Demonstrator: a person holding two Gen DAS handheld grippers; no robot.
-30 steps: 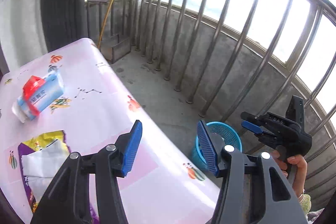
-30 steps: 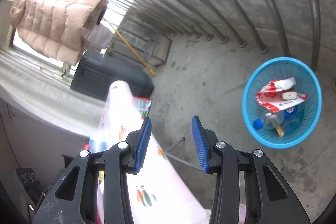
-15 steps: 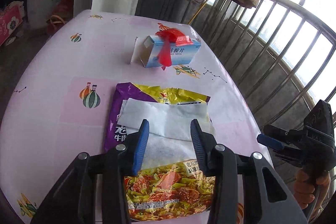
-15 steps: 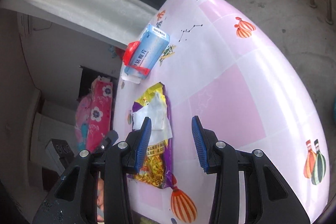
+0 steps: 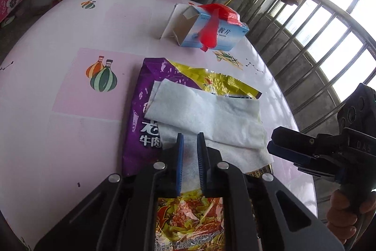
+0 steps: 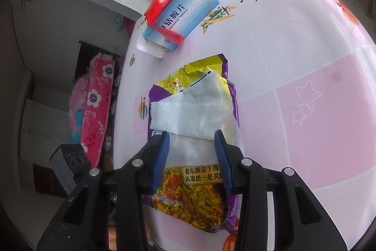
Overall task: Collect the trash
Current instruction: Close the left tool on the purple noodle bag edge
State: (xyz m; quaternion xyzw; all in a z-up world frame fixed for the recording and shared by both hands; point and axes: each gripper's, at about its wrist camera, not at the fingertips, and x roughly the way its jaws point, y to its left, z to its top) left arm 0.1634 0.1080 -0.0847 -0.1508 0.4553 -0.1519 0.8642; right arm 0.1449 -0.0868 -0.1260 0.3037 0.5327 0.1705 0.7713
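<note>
Left tongs (image 5: 189, 152) closing over the near edge of the tissue (image 5: 206, 117), narrow gap left between the pads; tissue sits in that gap, but I can't confirm they pinch it yet. Right tongs (image 6: 191, 152) held about half open above the same tissue and wrapper (image 6: 195, 194), gripping nothing. Tissue lies flat on the noodle wrapper, roughly mid surface (image 5: 70, 91), near edge. Farther back, well apart from the wrapper: pill box (image 5: 209, 29) with a red scrap (image 5: 211, 27) draped over it. No bin visible in either view, so can't say what has been dropped already. Judgement: tissue pick is just starting. Still left as far as shown: tissue, wrapper, box, red scrap, all on the surface. Risk: thin tissue may slip, or the wrapper may lift with it.
</note>
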